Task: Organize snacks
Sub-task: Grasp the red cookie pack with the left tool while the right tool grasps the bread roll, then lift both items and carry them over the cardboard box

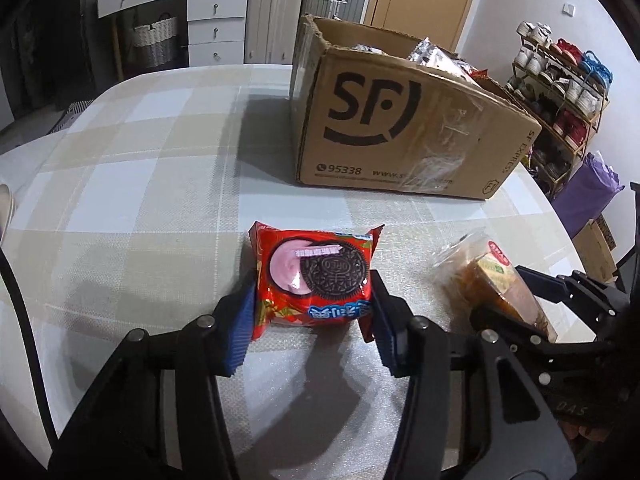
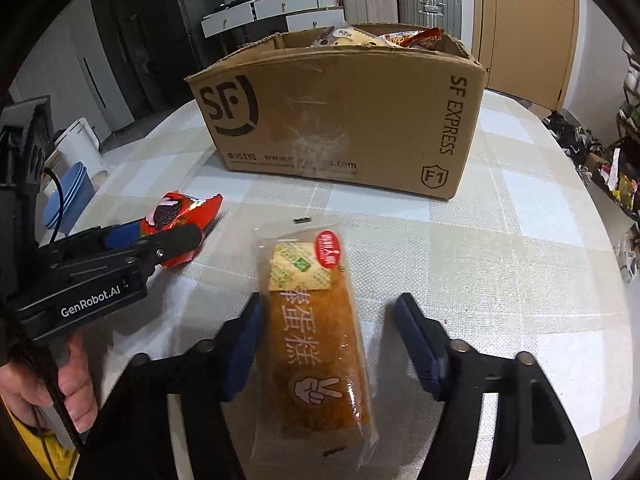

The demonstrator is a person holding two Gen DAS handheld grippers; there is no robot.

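Near the counter's [image 1: 120, 160] front edge, the left claw [image 1: 312, 312] pinches the light, crinkly Oreo packet [image 1: 316, 276] by its sides, while the right claw [image 2: 326, 344] stands spread around the soft, squashable cake bar [image 2: 316, 340].

The cardboard box [image 2: 340, 120] shows only the tops of a few packets [image 2: 360, 38] over its rim; the rest of what it holds is hidden by its walls. In the left wrist view the cake packet [image 1: 492, 280] is partly covered by the right gripper [image 1: 532, 300], so whether those fingers press it cannot be told there. The red cookie packet [image 2: 180, 220] is half hidden behind the left gripper [image 2: 168, 240]. The person's hand [image 2: 76, 384] is cut off by the frame's edge. The shoes on the rack [image 1: 560, 80] are too small to tell apart.
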